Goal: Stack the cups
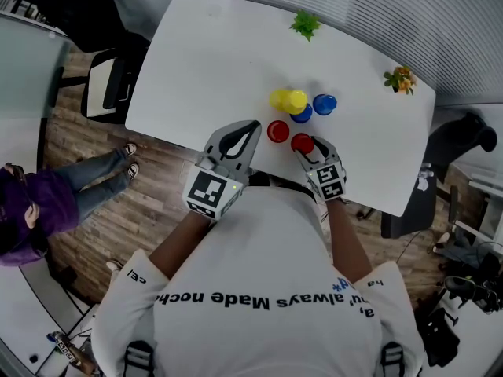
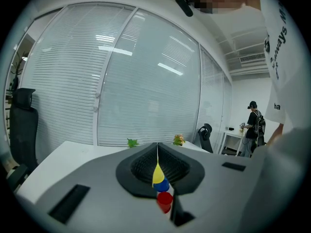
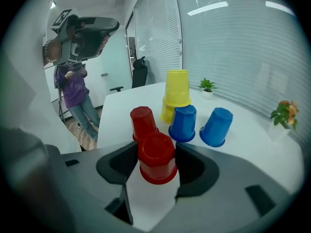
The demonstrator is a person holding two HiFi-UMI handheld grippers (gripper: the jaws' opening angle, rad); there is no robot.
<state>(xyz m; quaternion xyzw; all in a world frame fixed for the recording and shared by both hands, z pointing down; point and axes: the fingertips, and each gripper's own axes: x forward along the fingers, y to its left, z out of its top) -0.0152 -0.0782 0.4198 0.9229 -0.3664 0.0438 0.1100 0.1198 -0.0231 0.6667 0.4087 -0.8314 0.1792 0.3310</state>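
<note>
**A:** What stands on the table [image 1: 206, 61]?

**B:** A smooth white top with rounded corners; on it are glossy plastic cups, all upside down, with faceted sides that narrow toward flat bases. In the right gripper view, the near red cup [image 3: 156, 163] fills the lower centre; the far red cup [image 3: 143, 122] stands just behind it, up and to the left. Past them is the yellow stack [image 3: 177, 88], one cup nested over another; one blue cup [image 3: 184, 122] is just in front of it, and a second blue cup [image 3: 216, 126] stands to the right, tilted.

**A:** And the grippers?

**B:** The right gripper [image 1: 305, 149] angles down at the near red cup; its dark, ribbed fingers sit against the cup's two sides, clamped on it, while the rim rests on the table. The left gripper [image 2: 157, 152] has its fingers together; only a thin slit is left between them, with slivers of yellow, blue and red showing through. In the head view it is at lower centre, over the table's near edge and well apart from the cups.

**A:** How much room is there?

**B:** In the head view the cups cluster at centre right; both red ones stand near the table's lower edge. A broad stretch of white top lies to the upper left. A small green plant [image 1: 305, 24] stands at the top edge; an orange-flowered plant [image 1: 400, 78] stands at the right corner. A black and white chair [image 1: 110, 85] is beside the left edge.
</note>
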